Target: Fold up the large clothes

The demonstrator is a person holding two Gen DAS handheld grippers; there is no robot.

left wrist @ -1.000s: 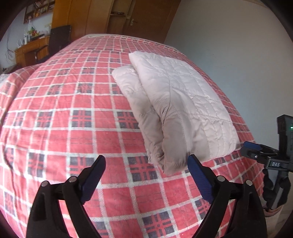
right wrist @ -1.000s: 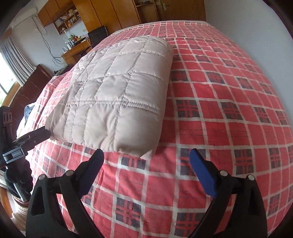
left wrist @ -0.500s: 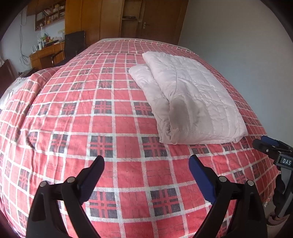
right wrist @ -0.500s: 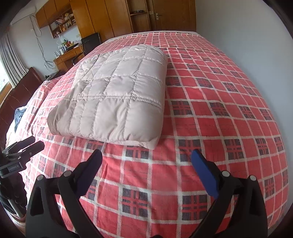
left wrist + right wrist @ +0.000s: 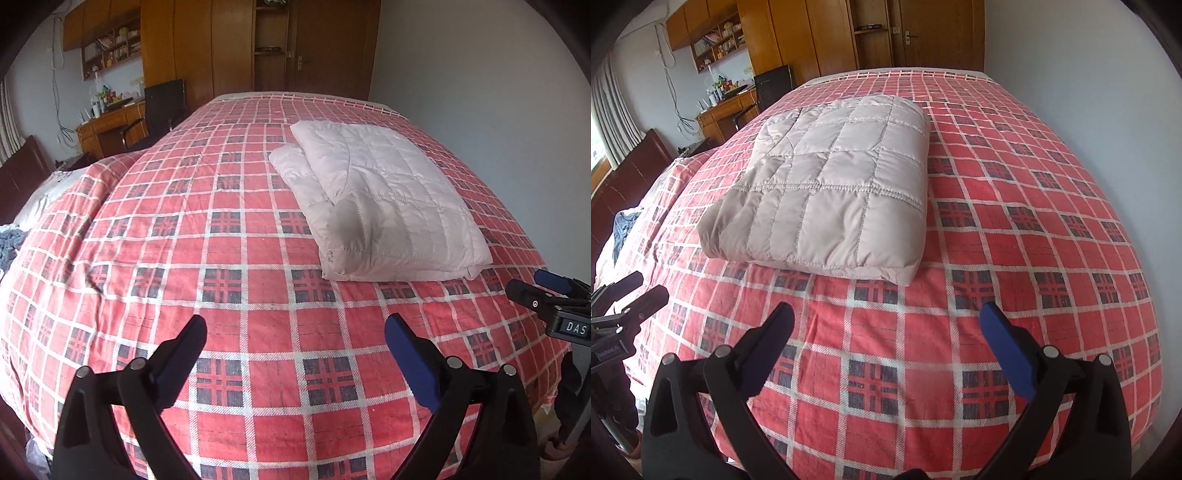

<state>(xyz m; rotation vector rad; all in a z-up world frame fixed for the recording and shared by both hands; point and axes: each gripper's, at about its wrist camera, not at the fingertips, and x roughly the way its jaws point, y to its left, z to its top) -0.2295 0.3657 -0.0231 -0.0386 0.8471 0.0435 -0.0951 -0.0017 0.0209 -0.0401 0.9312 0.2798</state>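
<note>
The quilted jacket (image 5: 384, 206) is lying folded on the red checked bed (image 5: 221, 258), so the folding looks finished. The left gripper (image 5: 295, 354) and right gripper (image 5: 886, 332) are hovering near it, spread wide and holding nothing; any next move is probably just tidying edges.

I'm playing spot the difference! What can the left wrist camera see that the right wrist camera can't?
Only the left wrist view shows the folded jacket's stacked layers along its side, plus the right gripper at the edge. Only the right wrist view shows the left gripper at its edge and blue cloth by the headboard. Both show the jacket on the red checked bed cover, the desk and open grippers.
</note>
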